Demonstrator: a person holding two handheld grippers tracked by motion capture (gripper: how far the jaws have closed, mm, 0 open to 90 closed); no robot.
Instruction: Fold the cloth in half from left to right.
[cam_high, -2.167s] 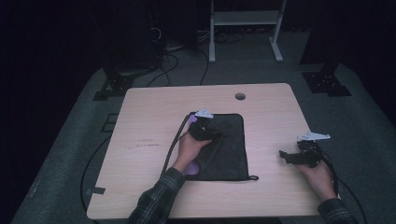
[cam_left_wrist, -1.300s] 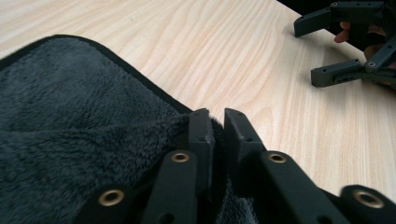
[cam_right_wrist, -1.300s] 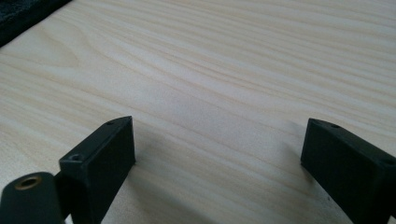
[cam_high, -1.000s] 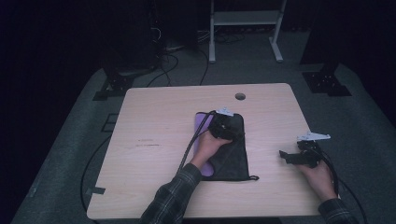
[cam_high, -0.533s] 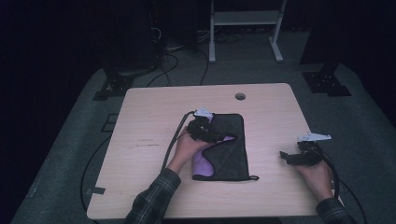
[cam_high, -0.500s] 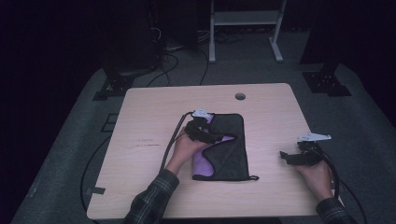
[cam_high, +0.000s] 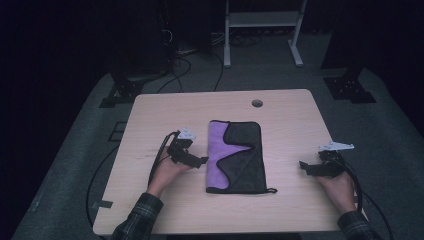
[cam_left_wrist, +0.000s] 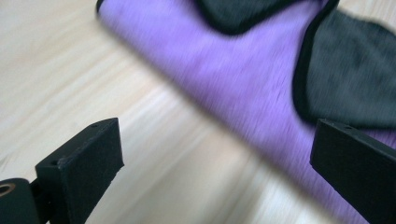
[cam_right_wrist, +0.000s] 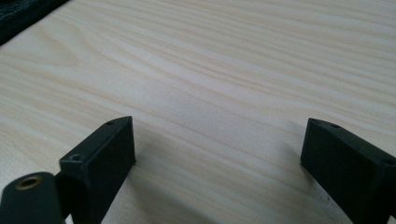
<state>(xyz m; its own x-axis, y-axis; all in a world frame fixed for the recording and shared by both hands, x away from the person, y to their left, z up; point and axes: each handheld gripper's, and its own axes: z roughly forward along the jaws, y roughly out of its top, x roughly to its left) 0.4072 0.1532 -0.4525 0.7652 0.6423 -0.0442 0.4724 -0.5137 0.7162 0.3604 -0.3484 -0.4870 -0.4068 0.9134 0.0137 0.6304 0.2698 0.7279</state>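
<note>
Purple-and-black cloth lies folded mid-table, just past the spread left gripper.

Nearest the person, the left gripper (cam_high: 202, 161) sits low over the table (cam_high: 150, 115) with its jaws wide apart, just opened, nothing between them; its tips aim at the cloth (cam_high: 235, 155), which starts just beyond them, not touching. In the left gripper view the purple edge of the cloth (cam_left_wrist: 224, 79) runs slantwise ahead of the jaws. Its long axis runs away from the person, near end toward the table's front edge, far end toward the round hole (cam_high: 257, 103). The right gripper (cam_high: 304, 167), jaws also apart over bare wood, rests well off the cloth's other side, so the left is nearer for any next pinch.
</note>
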